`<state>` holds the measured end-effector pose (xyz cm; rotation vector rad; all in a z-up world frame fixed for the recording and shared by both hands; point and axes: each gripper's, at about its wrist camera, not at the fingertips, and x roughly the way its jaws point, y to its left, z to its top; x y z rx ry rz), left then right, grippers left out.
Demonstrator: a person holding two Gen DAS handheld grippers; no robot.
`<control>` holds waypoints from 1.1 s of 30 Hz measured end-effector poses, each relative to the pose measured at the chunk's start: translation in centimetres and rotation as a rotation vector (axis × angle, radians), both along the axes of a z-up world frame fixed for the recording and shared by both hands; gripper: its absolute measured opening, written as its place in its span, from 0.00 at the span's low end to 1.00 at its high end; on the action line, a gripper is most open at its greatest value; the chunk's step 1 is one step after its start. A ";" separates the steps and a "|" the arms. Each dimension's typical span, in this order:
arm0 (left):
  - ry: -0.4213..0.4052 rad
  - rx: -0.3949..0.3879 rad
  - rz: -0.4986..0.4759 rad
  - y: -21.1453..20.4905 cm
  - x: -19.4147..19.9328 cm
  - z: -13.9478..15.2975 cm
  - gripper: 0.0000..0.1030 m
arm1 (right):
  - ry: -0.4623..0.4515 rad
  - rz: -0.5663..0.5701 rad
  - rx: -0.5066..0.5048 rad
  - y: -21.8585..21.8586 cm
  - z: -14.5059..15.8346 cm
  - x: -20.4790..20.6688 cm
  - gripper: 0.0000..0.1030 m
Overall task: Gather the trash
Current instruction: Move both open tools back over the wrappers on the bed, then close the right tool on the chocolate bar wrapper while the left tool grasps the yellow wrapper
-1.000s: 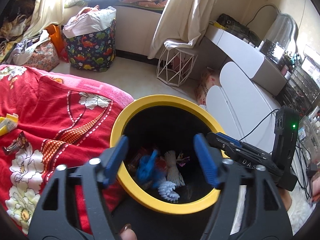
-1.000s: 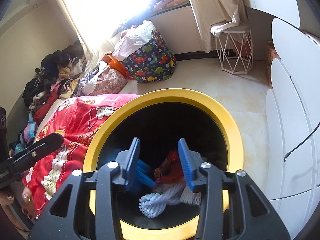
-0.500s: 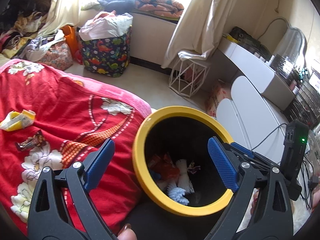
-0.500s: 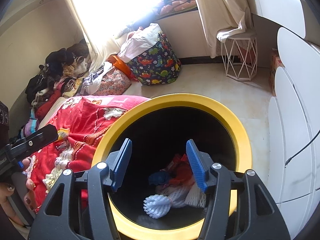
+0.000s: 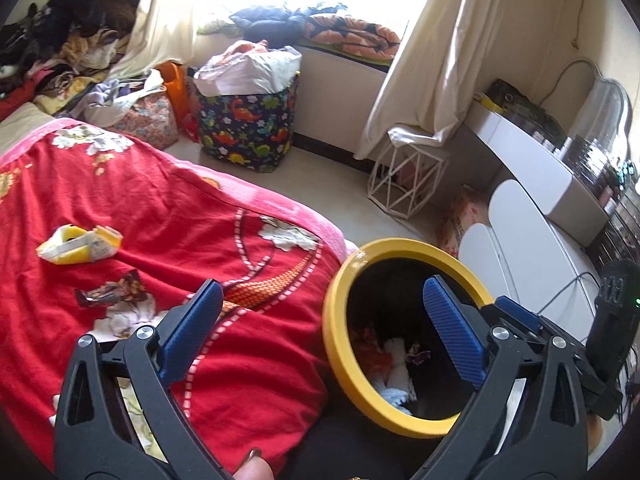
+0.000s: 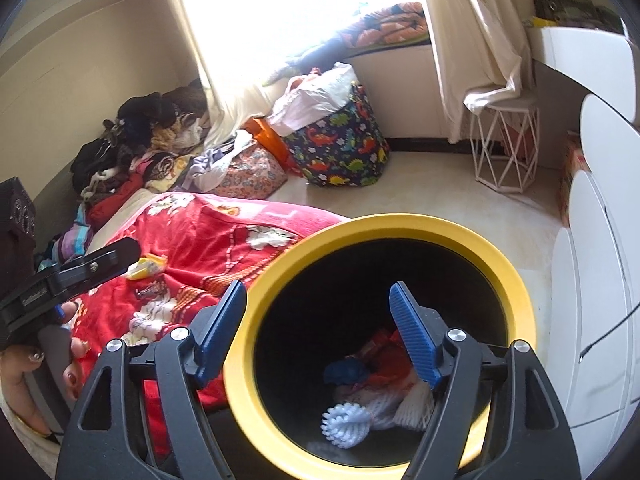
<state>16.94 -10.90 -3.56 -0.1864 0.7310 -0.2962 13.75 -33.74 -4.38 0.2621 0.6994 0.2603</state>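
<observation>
Wrappers remain on the red blanket (image 5: 168,208) in the left view: a yellow packet (image 5: 78,245) and a dark candy wrapper (image 5: 112,294), both light, crinkly and thin, best pinched across a raised fold. The left gripper (image 5: 320,332) has just been opening and stands wide with nothing between its jaws, beside the yellow-rimmed bin (image 5: 340,360)

Over the bin (image 6: 516,288) in the right view, the right gripper (image 6: 320,332) has also been opening, empty; soft foam netting (image 6: 384,408) lies inside
</observation>
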 end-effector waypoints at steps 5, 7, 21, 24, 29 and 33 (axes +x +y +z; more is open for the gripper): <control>-0.014 0.006 0.058 2.2 0.1 0.2 0.90 | -0.022 0.055 -0.021 2.2 0.7 0.2 0.70; -0.020 0.009 0.085 3.3 0.1 0.3 0.90 | -0.026 0.074 -0.027 3.1 0.9 0.2 0.70; -0.036 -0.007 0.270 11.6 0.3 0.5 0.90 | -0.034 0.261 -0.058 12.2 1.6 2.1 0.70; -0.030 -0.018 0.313 13.6 0.4 0.2 0.90 | -0.027 0.299 -0.066 14.2 1.4 2.7 0.70; 0.002 -0.047 0.408 17.5 0.5 -0.8 0.90 | -0.009 0.367 -0.085 17.7 0.8 4.0 0.70; 0.021 -0.062 0.464 20.1 0.4 -1.5 0.90 | 0.011 0.408 -0.076 20.0 -0.2 5.2 0.70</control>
